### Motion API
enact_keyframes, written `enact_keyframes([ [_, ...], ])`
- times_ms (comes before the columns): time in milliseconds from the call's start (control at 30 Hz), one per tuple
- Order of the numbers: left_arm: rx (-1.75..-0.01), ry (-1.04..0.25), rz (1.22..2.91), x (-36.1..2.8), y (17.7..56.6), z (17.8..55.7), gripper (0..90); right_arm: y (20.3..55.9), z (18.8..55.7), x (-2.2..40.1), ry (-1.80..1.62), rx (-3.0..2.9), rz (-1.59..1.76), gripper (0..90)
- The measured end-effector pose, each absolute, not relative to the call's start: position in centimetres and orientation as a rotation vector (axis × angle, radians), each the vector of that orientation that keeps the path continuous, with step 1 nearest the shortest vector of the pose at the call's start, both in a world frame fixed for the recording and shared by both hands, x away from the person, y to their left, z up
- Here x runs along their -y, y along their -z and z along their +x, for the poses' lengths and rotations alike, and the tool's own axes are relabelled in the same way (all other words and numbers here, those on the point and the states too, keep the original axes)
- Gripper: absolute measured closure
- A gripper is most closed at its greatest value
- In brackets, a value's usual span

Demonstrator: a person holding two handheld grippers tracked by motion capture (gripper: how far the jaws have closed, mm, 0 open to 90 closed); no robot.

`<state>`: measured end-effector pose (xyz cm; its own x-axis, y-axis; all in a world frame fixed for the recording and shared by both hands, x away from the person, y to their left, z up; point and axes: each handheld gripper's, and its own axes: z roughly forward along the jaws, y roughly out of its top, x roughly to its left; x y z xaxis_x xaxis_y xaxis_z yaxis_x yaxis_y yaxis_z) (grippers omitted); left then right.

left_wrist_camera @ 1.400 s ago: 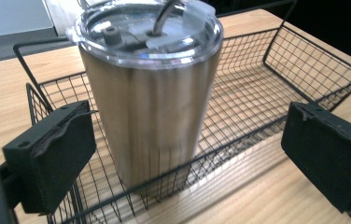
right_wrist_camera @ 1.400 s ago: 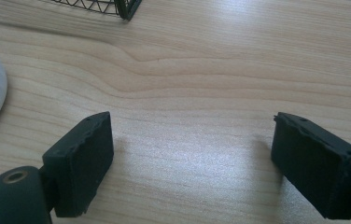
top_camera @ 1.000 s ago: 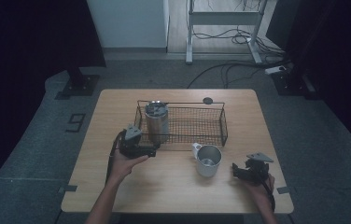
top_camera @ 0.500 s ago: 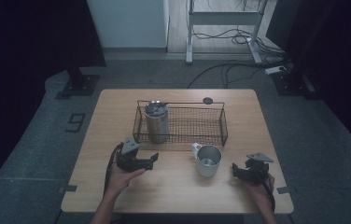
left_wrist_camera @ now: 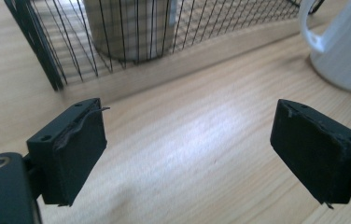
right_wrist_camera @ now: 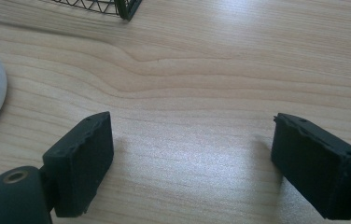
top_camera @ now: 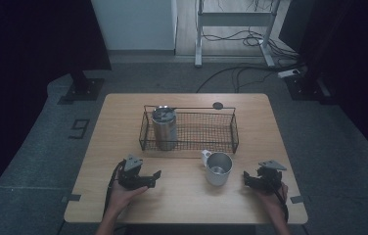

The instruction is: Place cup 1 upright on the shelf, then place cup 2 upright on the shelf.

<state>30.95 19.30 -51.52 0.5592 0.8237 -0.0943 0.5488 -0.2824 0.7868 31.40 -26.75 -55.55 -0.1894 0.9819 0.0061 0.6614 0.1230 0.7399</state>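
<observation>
- Left gripper [top_camera: 153, 177] low over the bench [top_camera: 187, 205], jaws apart with bare wood between them; they have just been closing.
- Right gripper [top_camera: 248, 178] near the bench's right edge, jaws apart, holding nothing.
- White mug [top_camera: 218, 168] stands upright on the bench between the two grippers, just in front of the wire basket [top_camera: 211, 128].
- Steel tumbler [top_camera: 164, 127] upright in the basket's left end.

High view dim, room dark at edges – table [top_camera: 187, 205] lit from above. Gripper views bright, glare patches on wood, close jaws slightly soft.
</observation>
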Motion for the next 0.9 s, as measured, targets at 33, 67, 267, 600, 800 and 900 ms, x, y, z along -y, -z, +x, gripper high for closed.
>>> enact_keyframes([
  [33,-1.118,-0.424,1.974,-19.46,51.9,30.89,11.2,55.55,31.4,26.75,-0.852,-1.912,1.583,13.0],
  [67,-1.122,-0.422,1.976,-19.53,52.03,30.87,11.7,55.55,31.4,26.75,-0.851,-1.912,1.583,12.9],
  [267,-1.131,-0.424,1.975,-19.57,52.3,30.85,12.0,55.55,31.42,26.78,-0.854,-1.913,1.587,13.1],
  [600,-1.143,-0.427,1.971,-19.7,52.35,30.98,12.0,55.51,31.32,26.75,-0.854,-1.913,1.588,13.5],
  [800,-1.149,-0.428,1.982,-19.71,52.69,30.98,12.0,55.29,30.95,26.45,-0.857,-1.914,1.554,13.7],
  [900,-1.155,-0.426,1.978,-19.82,52.71,31.1,12.1,54.58,30.59,26.28,-0.894,-1.891,1.53,14.3],
])
